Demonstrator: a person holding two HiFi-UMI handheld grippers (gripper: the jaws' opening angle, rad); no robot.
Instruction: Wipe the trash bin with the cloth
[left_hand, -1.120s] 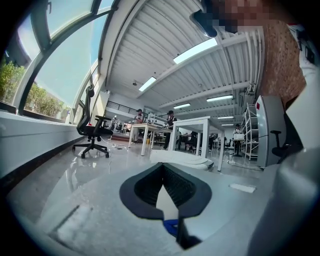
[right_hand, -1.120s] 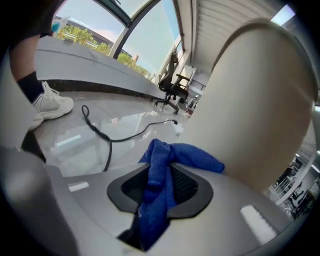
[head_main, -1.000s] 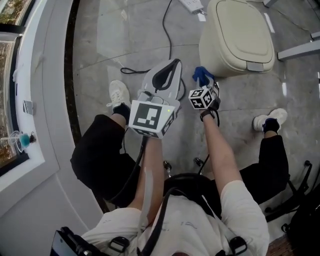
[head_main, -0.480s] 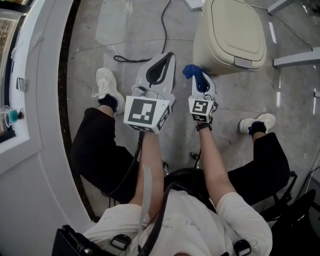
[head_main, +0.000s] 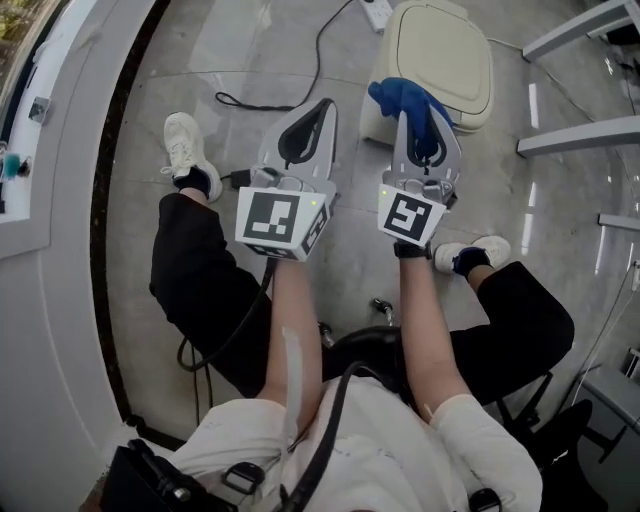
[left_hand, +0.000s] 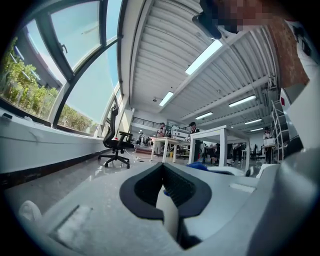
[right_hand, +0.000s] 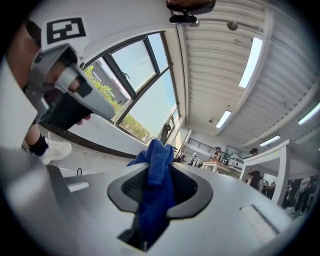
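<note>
Grey floor (head_main: 250, 60): beige trash bin (head_main: 445, 50); right gripper (head_main: 430, 125) clamped on blue cloth (head_main: 400, 95); left gripper (head_main: 320, 112) closed, empty.

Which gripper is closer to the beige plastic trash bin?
Right. The right gripper, holding the blue cloth, reaches the beige plastic trash bin at its near edge. The left gripper sits off to the bin's left, above the grey floor.

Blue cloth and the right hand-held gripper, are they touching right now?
Touching. The right gripper view shows the blue cloth pinched between the jaws of the right hand-held gripper, bunched above them and hanging below.
</note>
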